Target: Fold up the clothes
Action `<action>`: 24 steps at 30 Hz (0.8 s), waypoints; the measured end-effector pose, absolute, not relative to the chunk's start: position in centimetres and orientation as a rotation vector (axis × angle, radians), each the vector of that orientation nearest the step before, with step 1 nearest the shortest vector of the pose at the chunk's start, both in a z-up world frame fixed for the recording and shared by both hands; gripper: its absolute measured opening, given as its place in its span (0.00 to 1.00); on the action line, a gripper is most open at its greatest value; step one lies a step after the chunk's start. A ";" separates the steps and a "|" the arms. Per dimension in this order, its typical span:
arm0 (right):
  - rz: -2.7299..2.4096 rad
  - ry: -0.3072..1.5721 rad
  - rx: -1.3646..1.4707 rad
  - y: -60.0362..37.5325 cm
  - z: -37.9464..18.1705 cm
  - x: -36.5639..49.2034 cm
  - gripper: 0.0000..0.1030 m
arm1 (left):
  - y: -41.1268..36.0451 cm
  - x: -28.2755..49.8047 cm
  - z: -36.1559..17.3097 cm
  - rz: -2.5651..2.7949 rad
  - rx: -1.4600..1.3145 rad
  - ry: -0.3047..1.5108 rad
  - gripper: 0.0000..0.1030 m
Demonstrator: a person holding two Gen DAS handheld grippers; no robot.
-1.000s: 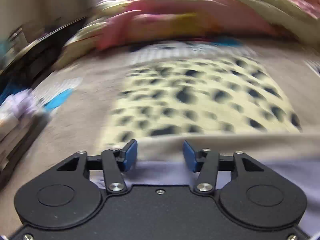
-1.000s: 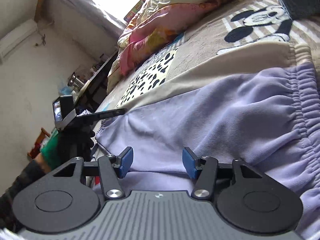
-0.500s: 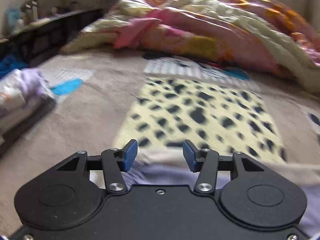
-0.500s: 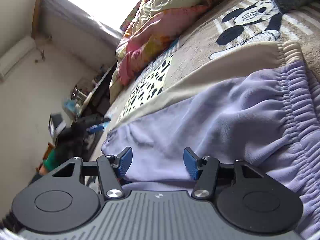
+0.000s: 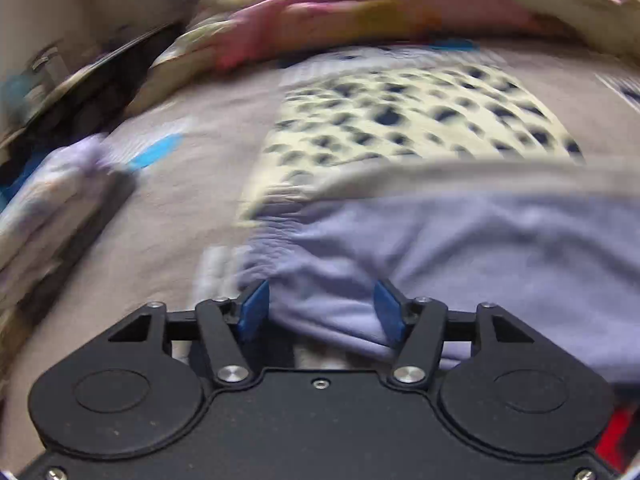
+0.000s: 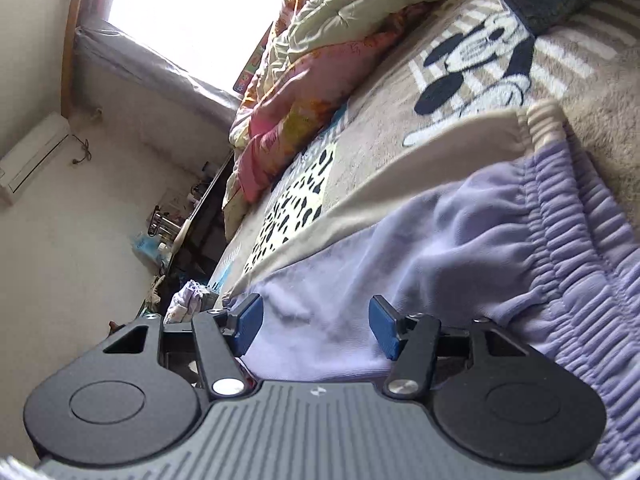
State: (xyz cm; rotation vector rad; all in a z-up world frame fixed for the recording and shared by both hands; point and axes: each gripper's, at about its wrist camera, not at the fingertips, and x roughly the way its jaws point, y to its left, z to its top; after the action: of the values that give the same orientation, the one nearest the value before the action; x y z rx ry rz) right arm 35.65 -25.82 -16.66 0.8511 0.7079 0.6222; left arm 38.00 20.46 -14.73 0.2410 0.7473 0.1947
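My left view is smeared with motion: the spotted panel (image 5: 416,120) on the blanket (image 5: 180,216) blurs, and the pile at that blanket's left edge (image 5: 52,200) is too soft to name. The lilac garment (image 5: 460,248) runs off the right edge, its near hem hidden under my left gripper (image 5: 321,310). In my right view the same garment's (image 6: 460,248) waistband is cut by the frame, and the clutter on the shelf (image 6: 172,216) past the blanket is too small to identify.

Rumpled floral quilt (image 5: 400,12) on cartoon-print blanket (image 6: 472,68); wall air conditioner (image 6: 34,156).
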 end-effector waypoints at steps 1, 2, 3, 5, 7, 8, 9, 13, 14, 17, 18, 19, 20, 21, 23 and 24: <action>0.624 0.698 0.851 -26.1 -16.4 35.5 0.62 | 19.6 37.1 -14.0 0.187 0.252 0.724 0.56; 0.627 0.688 0.851 -26.5 -16.2 35.4 0.64 | 18.8 36.2 -13.2 0.180 0.262 0.701 0.59; 0.631 0.673 0.853 -26.8 -16.0 35.2 0.65 | 18.0 35.5 -12.9 0.163 0.275 0.693 0.59; 0.636 0.636 0.867 -27.7 -15.6 34.9 0.65 | 16.5 34.9 -15.4 0.077 0.317 0.758 0.58; 0.635 0.591 0.883 -28.6 -15.2 34.4 0.65 | 15.5 34.0 -14.8 0.093 0.348 0.765 0.62; 0.623 0.563 0.880 -29.3 -14.9 34.0 0.65 | 15.2 33.4 -13.7 0.131 0.360 0.751 0.59; 0.612 0.546 0.874 -30.1 -14.7 33.7 0.65 | 14.8 32.7 -12.5 0.148 0.364 0.728 0.59; 0.573 0.504 0.859 -32.8 -14.2 32.8 0.64 | 12.9 25.7 -9.8 0.100 0.340 0.690 0.61; 0.564 0.500 0.840 -33.2 -14.1 32.7 0.64 | 12.7 23.6 -9.7 0.097 0.339 0.696 0.61; 0.548 0.486 0.742 -34.0 -13.7 31.6 0.63 | 13.8 17.5 -10.6 0.098 0.312 0.688 0.61; 0.550 0.476 0.694 -34.1 -13.4 30.9 0.63 | 13.9 15.2 -10.7 0.117 0.322 0.689 0.61; 0.551 0.465 0.647 -34.2 -13.0 30.3 0.63 | 14.1 13.1 -10.8 0.137 0.339 0.689 0.61; 0.550 0.454 0.597 -34.3 -12.7 29.5 0.63 | 14.6 11.4 -10.9 0.161 0.377 0.686 0.61; 0.545 0.442 0.541 -34.4 -12.2 28.5 0.62 | 15.0 9.8 -11.0 0.177 0.415 0.683 0.61; 0.532 0.415 0.431 -34.5 -11.3 26.6 0.60 | 16.2 7.2 -10.6 0.191 0.451 0.669 0.61; 0.523 0.400 0.378 -34.5 -11.0 25.7 0.59 | 16.8 6.0 -10.3 0.200 0.459 0.660 0.61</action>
State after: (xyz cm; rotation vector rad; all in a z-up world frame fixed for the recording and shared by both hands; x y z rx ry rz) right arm 25.72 -34.55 -10.95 0.3784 0.3999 0.5230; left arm 6.04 16.79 -10.33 0.4587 0.6600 0.1995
